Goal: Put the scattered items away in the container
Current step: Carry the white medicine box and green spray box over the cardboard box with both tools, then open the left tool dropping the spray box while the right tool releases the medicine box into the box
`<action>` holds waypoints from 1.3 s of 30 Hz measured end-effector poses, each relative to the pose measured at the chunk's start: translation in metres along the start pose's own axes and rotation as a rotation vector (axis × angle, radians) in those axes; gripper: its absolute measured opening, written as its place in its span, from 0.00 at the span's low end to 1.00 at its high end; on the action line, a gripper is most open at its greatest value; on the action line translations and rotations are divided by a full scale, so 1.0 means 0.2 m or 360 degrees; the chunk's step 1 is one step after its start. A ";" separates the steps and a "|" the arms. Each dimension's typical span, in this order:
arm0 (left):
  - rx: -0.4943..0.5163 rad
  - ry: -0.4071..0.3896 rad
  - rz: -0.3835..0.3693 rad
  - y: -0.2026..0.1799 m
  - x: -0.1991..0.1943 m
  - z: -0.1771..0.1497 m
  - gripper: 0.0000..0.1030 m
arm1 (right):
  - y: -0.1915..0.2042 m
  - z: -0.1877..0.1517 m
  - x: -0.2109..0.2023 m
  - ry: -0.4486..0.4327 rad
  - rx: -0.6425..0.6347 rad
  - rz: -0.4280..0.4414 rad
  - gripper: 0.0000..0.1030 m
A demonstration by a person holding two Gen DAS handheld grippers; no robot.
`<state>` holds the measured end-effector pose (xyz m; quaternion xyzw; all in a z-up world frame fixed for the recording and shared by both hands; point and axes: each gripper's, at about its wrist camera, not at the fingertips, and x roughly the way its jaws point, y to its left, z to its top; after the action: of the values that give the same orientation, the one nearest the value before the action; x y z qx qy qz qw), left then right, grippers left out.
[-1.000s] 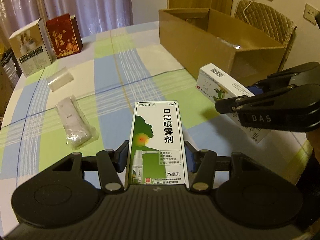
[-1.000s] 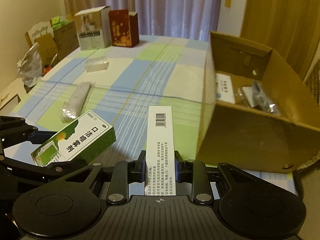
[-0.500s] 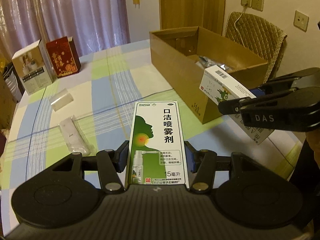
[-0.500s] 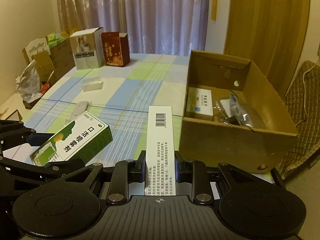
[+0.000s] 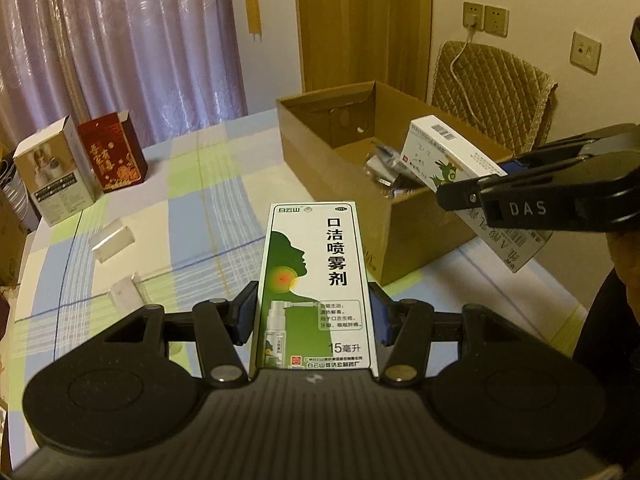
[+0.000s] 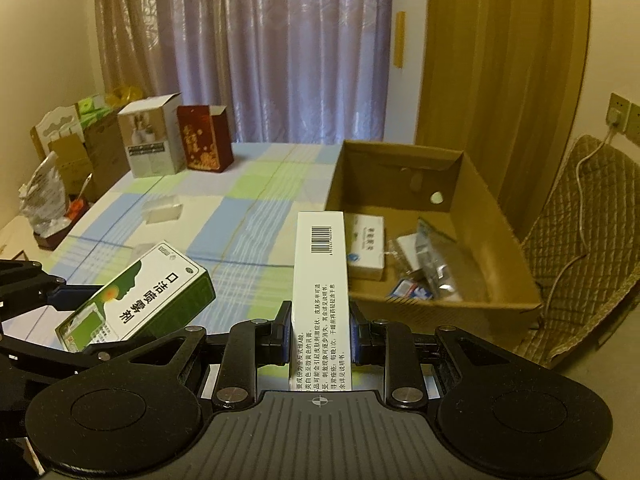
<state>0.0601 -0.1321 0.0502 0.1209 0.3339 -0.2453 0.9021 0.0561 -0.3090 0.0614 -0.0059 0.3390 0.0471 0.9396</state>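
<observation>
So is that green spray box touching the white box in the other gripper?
Apart. The right wrist view shows checked tablecloth between the green spray box and the white box, each clamped in its own gripper.

brightness: pretty dim, warm yellowish indoor light all over
curtains (image 6: pixel 256 52): a bit of sheen on the folds, no daylight coming through
glare: soft shine on the plastic packets in the cardboard box (image 6: pixel 434 268)
sharpness: right wrist view is soft and smeary, left is crisper
edges: heavy fisheye bend, black vignette in the corners
shadows: faint, diffuse on the checked tablecloth (image 5: pixel 208 216)
</observation>
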 end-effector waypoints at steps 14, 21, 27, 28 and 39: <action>0.0020 -0.0140 -0.0084 -0.13 0.15 0.36 0.49 | -0.31 0.22 0.06 -0.0083 0.0059 -0.0102 0.28; 0.0039 -0.0157 -0.0145 -0.21 0.36 0.55 0.49 | -0.48 0.29 0.17 -0.0109 0.0114 -0.0133 0.28; 0.0071 -0.0115 -0.0182 -0.28 0.58 0.62 0.49 | -0.61 0.30 0.29 -0.0102 0.0151 -0.0142 0.28; 0.0071 -0.0106 -0.0183 -0.28 0.61 0.63 0.49 | -0.63 0.30 0.31 -0.0100 0.0158 -0.0143 0.28; 0.0103 -0.0050 -0.0186 -0.32 0.81 0.62 0.47 | -0.74 0.26 0.43 -0.0062 0.0192 -0.0131 0.28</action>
<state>0.2000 -0.2923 0.0326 0.1263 0.3181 -0.3100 0.8870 0.1689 -0.4459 0.0438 0.0376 0.3225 -0.0118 0.9457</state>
